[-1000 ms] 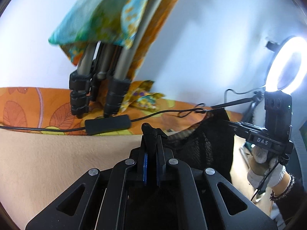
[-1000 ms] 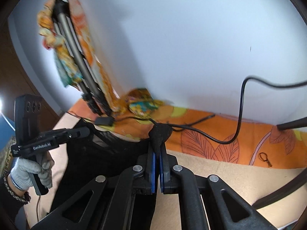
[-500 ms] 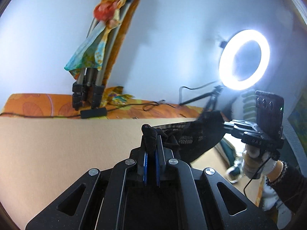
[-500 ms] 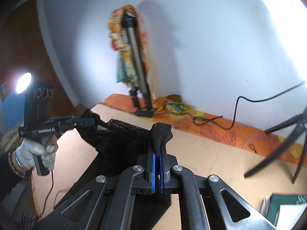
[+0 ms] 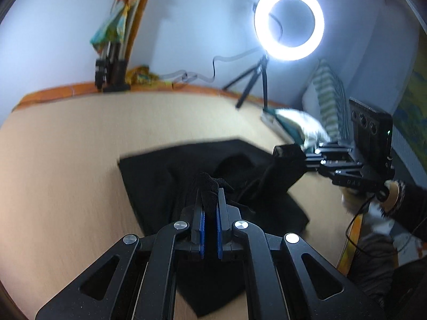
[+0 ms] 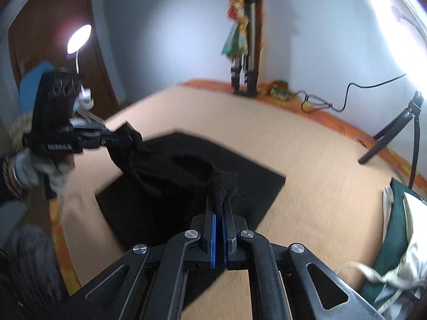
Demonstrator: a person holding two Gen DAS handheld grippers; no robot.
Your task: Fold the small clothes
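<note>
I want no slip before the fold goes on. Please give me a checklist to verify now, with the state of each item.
1. Left gripper shut on the black garment: ok.
2. Right gripper shut on the garment: ok.
3. Far part of the garment lies on the beige surface: ok.
4. Garment flat between the grippers: not ok, it is bunched.
5. Garment apart from the ring light stand: ok.
6. Which corners are gripped: cannot tell.

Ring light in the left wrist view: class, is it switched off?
No, the ring light glows bright white on its tripod at the back of the table.
</note>
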